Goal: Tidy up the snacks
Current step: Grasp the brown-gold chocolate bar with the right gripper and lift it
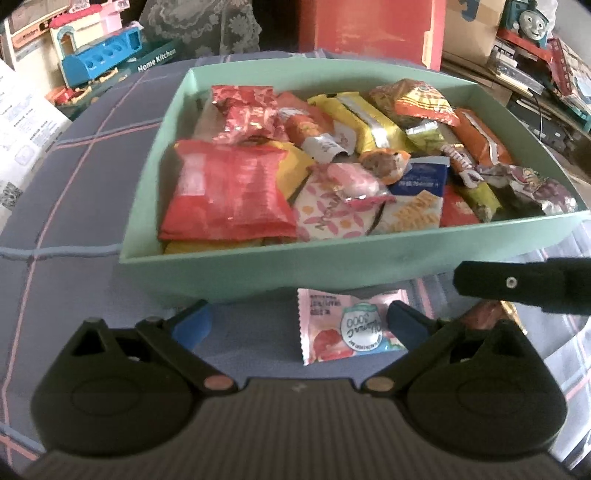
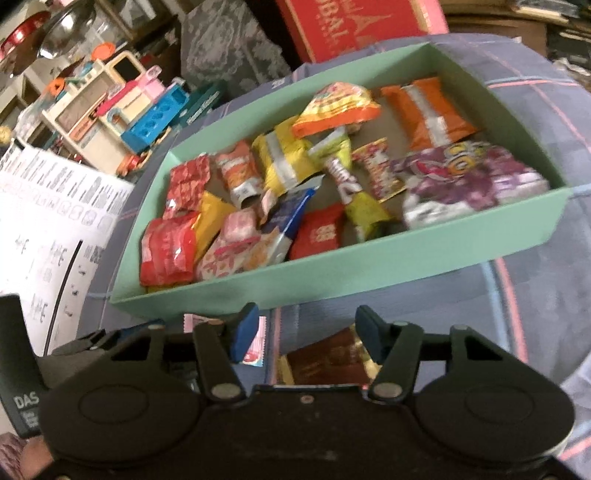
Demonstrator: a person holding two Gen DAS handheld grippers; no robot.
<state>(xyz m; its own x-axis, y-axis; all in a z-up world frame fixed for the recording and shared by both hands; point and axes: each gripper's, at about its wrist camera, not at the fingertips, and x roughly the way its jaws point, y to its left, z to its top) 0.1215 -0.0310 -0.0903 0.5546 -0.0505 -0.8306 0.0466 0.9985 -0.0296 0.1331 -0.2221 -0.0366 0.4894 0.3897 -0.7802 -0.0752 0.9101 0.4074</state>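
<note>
A mint green box (image 1: 258, 264) (image 2: 369, 266) sits on the plaid cloth, full of several snack packets. A pink sachet (image 1: 343, 328) lies on the cloth in front of the box, between the fingers of my open left gripper (image 1: 297, 323). It also peeks out in the right wrist view (image 2: 256, 349). A dark red and gold packet (image 2: 328, 360) lies on the cloth between the fingers of my open right gripper (image 2: 306, 332). A finger of the right gripper (image 1: 524, 284) shows at the right of the left wrist view, above that packet (image 1: 487, 314).
Toy kitchen sets (image 1: 99, 55) (image 2: 129, 107) stand at the back left. A red box (image 1: 369, 29) (image 2: 351, 26) stands behind the green box. A printed white sheet (image 2: 55, 214) lies at the left. A toy train (image 1: 528, 20) and clutter are at the back right.
</note>
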